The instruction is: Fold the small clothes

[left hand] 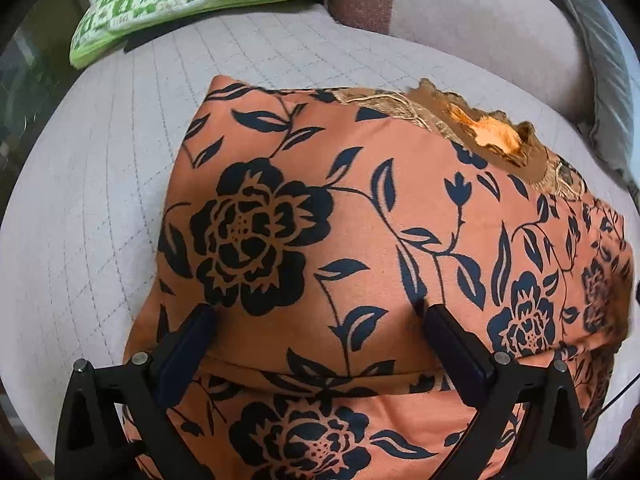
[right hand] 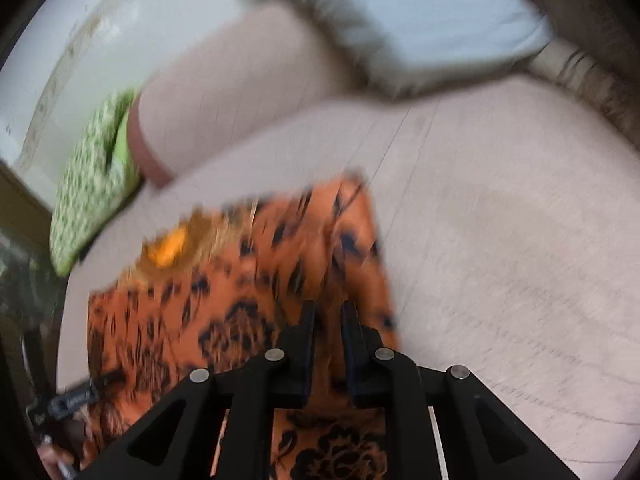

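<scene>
An orange floral garment (left hand: 360, 240) lay part-folded on the quilted seat of a grey sofa (left hand: 160, 80), its embroidered neckline (left hand: 492, 136) at the far edge and a crosswise fold line running near the camera in the left wrist view. The left tongs (left hand: 320, 316) stood wide apart over the cloth, tips at or just above the printed fabric, with nothing between them. The right tongs (right hand: 328, 312), seen through heavy motion blur, were nearly closed over the garment's right-hand edge; whether they had cloth pinched between them could not be told. A green patterned cushion (left hand: 192, 4) sat well clear at the sofa's far left, and a pale grey cushion (right hand: 420, 20) leaned against the backrest.

The step in hand appeared to be the next fold of the already doubled garment. Doing it well would likely call for both tongs to take matching corners of the same edge, catch all the layers at once, and carry them over together so the edges met squarely. The thin, slippery-looking fabric could slide or bunch if one side led the other.
</scene>
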{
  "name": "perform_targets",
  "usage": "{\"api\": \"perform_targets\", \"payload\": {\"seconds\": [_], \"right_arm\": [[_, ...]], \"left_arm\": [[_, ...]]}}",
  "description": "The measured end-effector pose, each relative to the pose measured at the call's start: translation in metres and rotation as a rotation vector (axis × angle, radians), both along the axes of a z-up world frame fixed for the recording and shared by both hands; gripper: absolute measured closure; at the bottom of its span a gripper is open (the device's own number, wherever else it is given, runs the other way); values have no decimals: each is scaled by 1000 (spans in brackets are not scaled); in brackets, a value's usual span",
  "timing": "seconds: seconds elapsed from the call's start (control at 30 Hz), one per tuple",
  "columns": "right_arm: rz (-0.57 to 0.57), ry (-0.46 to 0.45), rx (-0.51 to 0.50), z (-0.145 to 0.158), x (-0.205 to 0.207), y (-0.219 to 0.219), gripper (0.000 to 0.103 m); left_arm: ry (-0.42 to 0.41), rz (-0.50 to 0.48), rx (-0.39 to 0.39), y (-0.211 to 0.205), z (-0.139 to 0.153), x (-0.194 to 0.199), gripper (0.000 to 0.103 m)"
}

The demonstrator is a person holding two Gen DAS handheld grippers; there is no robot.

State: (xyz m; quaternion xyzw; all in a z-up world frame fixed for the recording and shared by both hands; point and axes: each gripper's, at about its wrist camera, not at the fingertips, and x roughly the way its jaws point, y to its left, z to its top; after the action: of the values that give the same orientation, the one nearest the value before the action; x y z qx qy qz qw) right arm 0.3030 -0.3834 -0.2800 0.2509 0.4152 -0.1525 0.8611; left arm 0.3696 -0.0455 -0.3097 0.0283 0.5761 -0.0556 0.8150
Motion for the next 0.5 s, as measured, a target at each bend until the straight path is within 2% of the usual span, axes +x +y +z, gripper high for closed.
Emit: {"api": "perform_targets", "payload": {"seconds": [0.07, 0.17, 0.23, 0.3, 0.33, 0.4, 0.43, 0.5], "right_arm": [[-9, -64, -23, 11, -6, 3, 88], [70, -116, -40, 18, -2, 22, 88], [134, -105, -79, 17, 3, 35, 89], [205, -54, -44, 2, 13, 47, 89], [233, 12, -10, -11, 21, 50, 89], [233, 172, 42, -45, 31, 48, 90], [221, 157, 66, -49, 31, 45, 90], [198, 132, 97, -37, 31, 38, 90]], "left_arm": [[-8, 19, -30, 11, 6, 3, 0], [-3, 25, -88, 15, 12, 3, 0], [-1, 9, -57, 14, 7, 0, 0], [3, -17, 10, -1, -1, 0, 0], [-5, -35, 43, -7, -4, 0, 0], [-18, -44, 54, -10, -5, -1, 0], [-20, -42, 48, -10, -6, -1, 0], [-32, -42, 40, -10, -8, -2, 0]]}}
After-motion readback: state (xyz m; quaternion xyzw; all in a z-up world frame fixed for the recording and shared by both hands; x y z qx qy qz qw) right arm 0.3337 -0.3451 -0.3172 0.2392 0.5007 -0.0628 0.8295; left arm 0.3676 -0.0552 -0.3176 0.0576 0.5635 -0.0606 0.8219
